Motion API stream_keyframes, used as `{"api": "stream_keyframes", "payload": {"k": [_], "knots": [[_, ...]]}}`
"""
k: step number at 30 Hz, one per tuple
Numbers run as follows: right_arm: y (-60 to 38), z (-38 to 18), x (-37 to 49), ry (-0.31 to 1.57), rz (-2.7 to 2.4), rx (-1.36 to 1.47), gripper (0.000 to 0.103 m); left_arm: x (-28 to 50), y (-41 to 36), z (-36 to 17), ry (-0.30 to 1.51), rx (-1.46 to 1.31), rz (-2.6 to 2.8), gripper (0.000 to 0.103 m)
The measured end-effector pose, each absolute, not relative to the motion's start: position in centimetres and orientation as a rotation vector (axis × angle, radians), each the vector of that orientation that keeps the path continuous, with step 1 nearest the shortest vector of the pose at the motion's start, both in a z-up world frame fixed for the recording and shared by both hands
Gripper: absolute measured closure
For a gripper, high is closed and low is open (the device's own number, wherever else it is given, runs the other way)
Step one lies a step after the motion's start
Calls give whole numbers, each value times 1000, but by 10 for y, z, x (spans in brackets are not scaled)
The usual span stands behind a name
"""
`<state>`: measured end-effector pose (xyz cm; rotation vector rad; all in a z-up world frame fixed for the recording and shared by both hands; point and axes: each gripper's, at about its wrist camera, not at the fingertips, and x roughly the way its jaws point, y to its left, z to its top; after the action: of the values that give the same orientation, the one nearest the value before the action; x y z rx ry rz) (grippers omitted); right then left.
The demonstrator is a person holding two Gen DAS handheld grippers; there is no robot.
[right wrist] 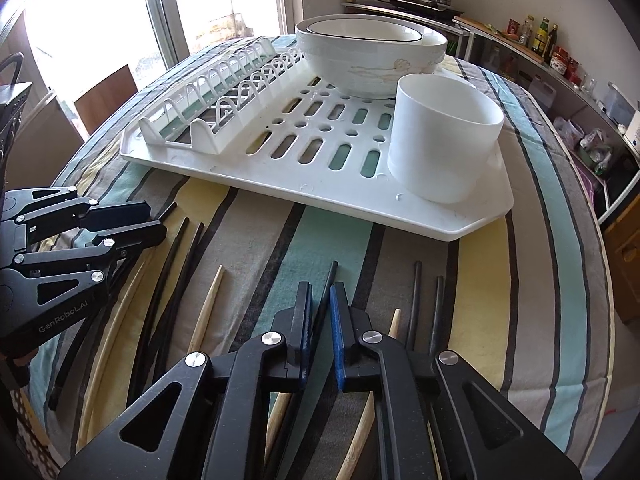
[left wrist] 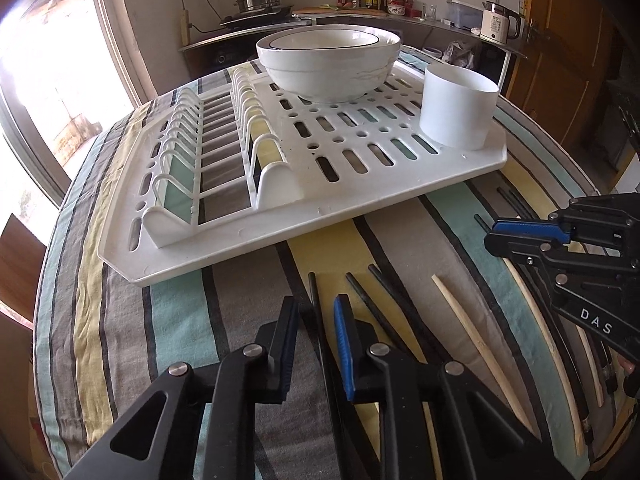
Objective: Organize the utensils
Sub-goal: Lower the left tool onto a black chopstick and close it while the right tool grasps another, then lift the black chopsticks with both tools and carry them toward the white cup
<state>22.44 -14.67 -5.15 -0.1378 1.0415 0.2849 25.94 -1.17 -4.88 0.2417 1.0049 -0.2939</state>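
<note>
Black and pale wooden chopsticks (right wrist: 208, 312) were spread lengthwise over the striped cloth (right wrist: 472, 304) of the worktop, just in front of the white rack (right wrist: 280, 184), so that each could be taken by its near end. The left gripper (left wrist: 318, 312) was nearly closed around one black chopstick (left wrist: 314, 292), which ran between its pads; whether they already pressed on it could not be told. The right gripper (right wrist: 320, 300) was likewise narrowed around another black chopstick (right wrist: 330, 276), contact uncertain. The cup (right wrist: 444, 136) stood upright and empty at the rack's near corner, probably to receive the chopsticks. Stacked bowls (right wrist: 372, 56) were kept behind it, out of the way.
</note>
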Motion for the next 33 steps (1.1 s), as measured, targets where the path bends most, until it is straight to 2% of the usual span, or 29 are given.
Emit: {"api": "stream_keyframes", "payload": {"k": [2, 4, 12, 27, 33], "knots": [[-147, -51, 225, 1042, 285, -126, 98, 260, -14, -49, 1007, 242, -303, 94], [-149, -51, 225, 1041, 290, -107, 98, 259, -16, -49, 1005, 246, -299, 98], [-161, -29, 216, 976, 307, -61, 98, 253, -9, -33, 965, 211, -302, 99], [-182, 70, 178, 670, 305, 9, 99, 214, 28, 89, 687, 102, -254, 99], [-189, 93, 158, 578, 300, 22, 99, 192, 39, 117, 615, 70, -241, 99]]}}
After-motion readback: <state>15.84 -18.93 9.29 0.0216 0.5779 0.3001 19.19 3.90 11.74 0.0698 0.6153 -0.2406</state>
